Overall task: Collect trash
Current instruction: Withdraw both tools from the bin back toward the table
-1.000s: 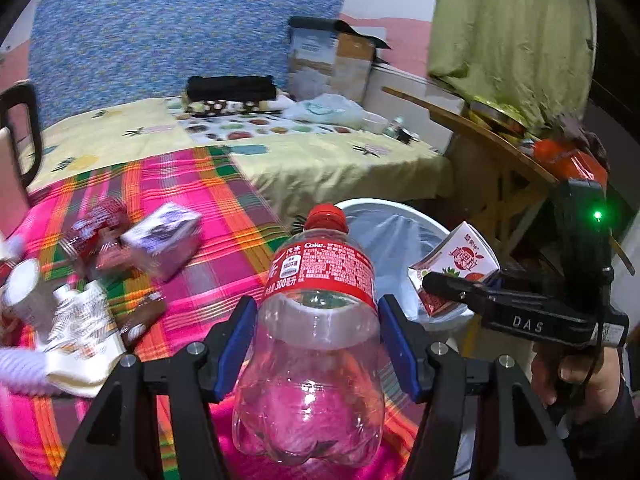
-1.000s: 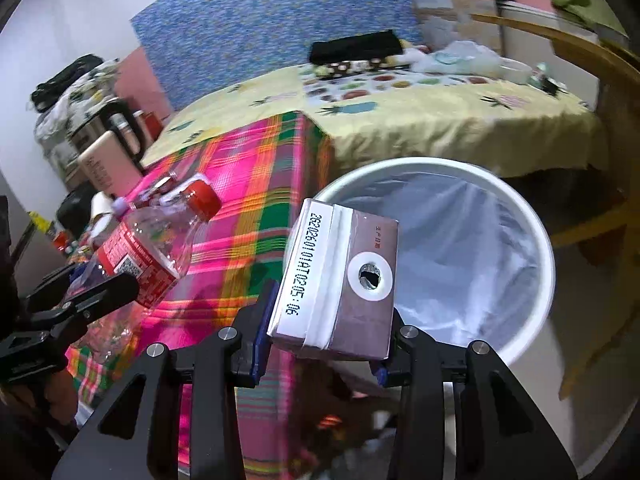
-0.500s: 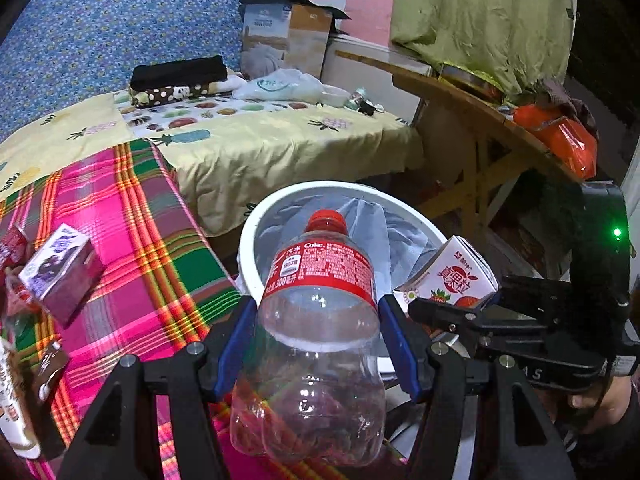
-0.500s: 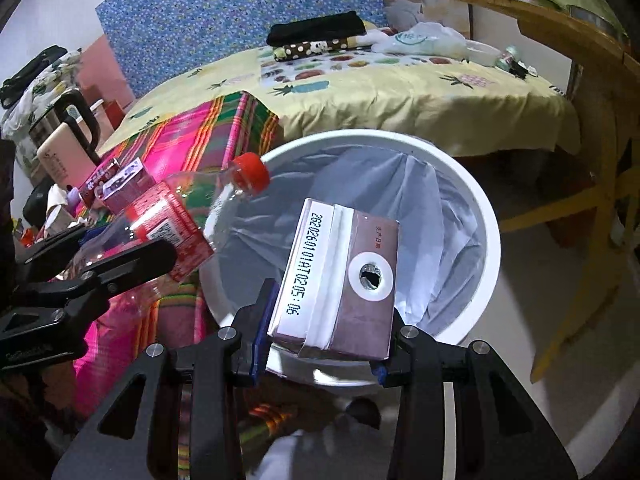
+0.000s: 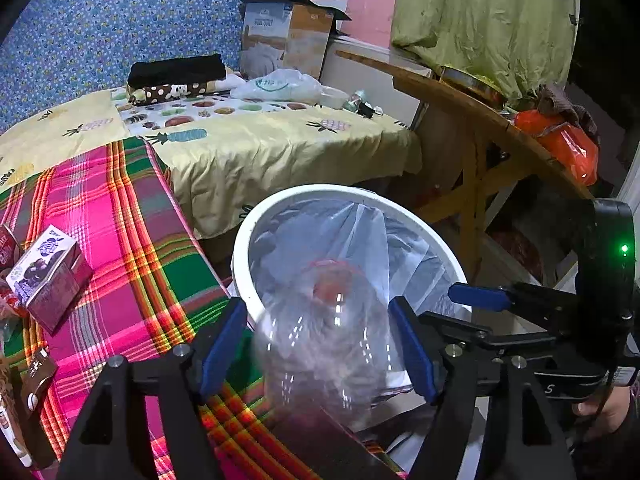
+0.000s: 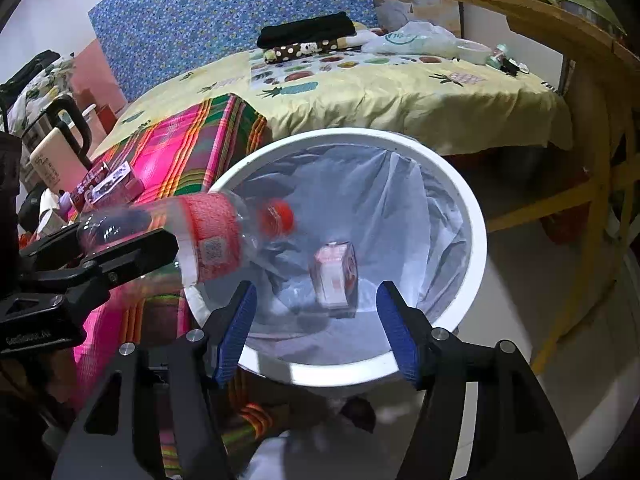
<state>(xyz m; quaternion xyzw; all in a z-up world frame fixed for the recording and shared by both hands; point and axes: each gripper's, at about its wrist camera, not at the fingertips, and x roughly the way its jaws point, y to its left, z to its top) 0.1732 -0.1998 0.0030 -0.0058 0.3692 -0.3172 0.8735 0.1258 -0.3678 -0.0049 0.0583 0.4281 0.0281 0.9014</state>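
A white trash bin (image 6: 476, 240) with a clear liner stands beside the plaid-covered table; it also shows in the left wrist view (image 5: 248, 240). My left gripper (image 5: 320, 344) is open, and the clear Coke bottle (image 5: 320, 344) with a red cap tips forward, blurred, out of its jaws over the bin's rim. In the right wrist view the bottle (image 6: 212, 236) points cap-first into the bin. My right gripper (image 6: 316, 328) is open and empty above the bin. The small carton (image 6: 336, 276) is blurred, falling inside the liner.
The plaid tablecloth (image 5: 132, 248) holds a purple carton (image 5: 48, 276) and other wrappers at the left edge. A bed with a yellow fruit-print sheet (image 5: 248, 136) lies behind. A wooden table (image 5: 480, 120) stands right of the bin.
Both grippers opened. The carton left my right gripper and drops into the bin. The bottle slips from my left gripper, tipping toward the bin.
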